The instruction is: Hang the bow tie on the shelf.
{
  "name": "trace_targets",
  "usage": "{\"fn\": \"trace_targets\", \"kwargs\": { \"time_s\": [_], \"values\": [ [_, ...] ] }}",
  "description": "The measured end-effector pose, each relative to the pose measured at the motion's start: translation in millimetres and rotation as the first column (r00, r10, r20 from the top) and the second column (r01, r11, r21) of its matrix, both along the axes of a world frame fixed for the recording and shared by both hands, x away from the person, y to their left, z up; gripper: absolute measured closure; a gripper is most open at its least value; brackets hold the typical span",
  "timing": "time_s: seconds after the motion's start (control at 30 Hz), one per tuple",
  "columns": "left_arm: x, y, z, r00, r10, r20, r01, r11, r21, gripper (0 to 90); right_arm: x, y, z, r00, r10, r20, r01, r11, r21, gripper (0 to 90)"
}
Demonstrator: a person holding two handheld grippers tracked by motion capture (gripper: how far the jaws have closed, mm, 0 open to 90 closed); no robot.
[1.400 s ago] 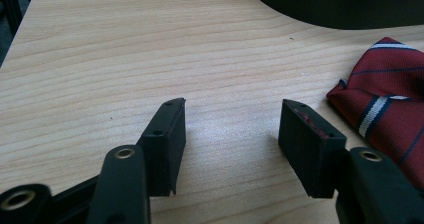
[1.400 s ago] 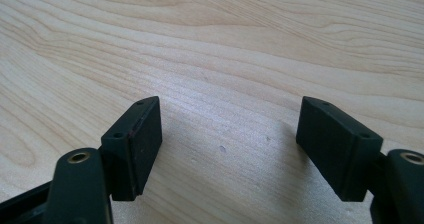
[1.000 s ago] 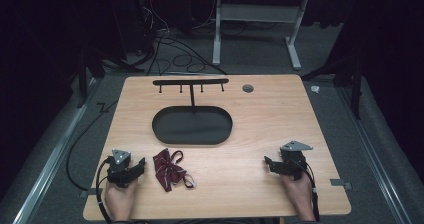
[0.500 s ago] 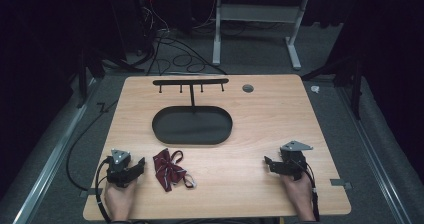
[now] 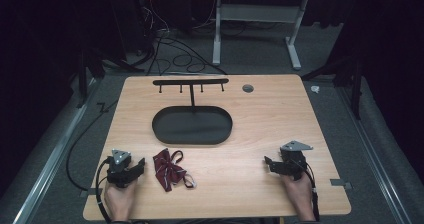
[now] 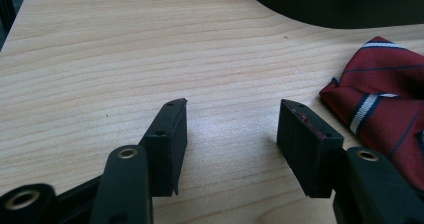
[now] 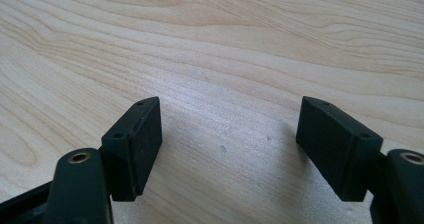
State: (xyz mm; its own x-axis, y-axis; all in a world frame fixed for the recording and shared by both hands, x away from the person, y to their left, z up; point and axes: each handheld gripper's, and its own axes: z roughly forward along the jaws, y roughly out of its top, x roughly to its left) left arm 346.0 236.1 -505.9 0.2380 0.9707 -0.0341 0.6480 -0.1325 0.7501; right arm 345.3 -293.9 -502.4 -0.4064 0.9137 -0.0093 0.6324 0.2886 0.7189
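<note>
Nothing begun, I judged; left gripper (image 5: 141,165) and right gripper (image 5: 268,163) sat low at near table (image 5: 260,114) edge, jaws parted, empty; striped bow tie (image 5: 169,168) lay beside left gripper; hook stand (image 5: 191,84) bare.

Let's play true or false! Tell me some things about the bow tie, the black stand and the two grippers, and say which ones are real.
1. The bow tie hangs on the stand. False: it lies on the table.
2. The left gripper has its jaws open. True.
3. The right gripper grips the bow tie. False: its jaws are open with just bare table between them.
4. The bow tie is dark red with stripes. True.
5. The bow tie lies nearer the left gripper. True.
</note>
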Motion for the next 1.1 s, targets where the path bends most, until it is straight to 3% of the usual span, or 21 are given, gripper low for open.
{"fn": "trace_targets", "kwargs": {
  "time_s": [0.17, 0.47, 0.7, 0.87, 1.1],
  "values": [
    [-3.2, -1.9, 6.7, 0.9996, -0.016, 0.024, 0.016, 0.9997, -0.017, 46.6, 0.0, 0.0, 0.0, 1.0000, 0.000, 0.000, 0.000, 1.0000, 0.000, 27.8],
    [-5.7, -13.1, 23.6, 0.9952, -0.088, 0.043, 0.090, 0.9951, -0.042, 49.9, 0.0, 0.0, 0.0, 1.0000, 0.000, 0.000, 0.000, 1.0000, 0.000, 27.8],
    [-4.2, -30.4, 33.0, 0.9840, -0.174, 0.041, 0.176, 0.9834, -0.047, 51.4, 0.0, 0.0, 0.0, 1.0000, 0.000, 0.000, 0.000, 1.0000, 0.000, 27.8],
    [-1.9, -37.7, 35.5, 0.9790, -0.201, 0.036, 0.203, 0.9769, -0.067, 51.8, -0.1, 0.0, 0.0, 1.0000, 0.001, 0.000, -0.001, 1.0000, 0.000, 27.8],
    [2.7, -51.9, 36.9, 0.9677, -0.251, 0.020, 0.252, 0.9659, -0.060, 53.6, -0.1, 0.0, 0.0, 1.0000, 0.000, 0.000, 0.000, 1.0000, 0.000, 27.8]
  ]
}}
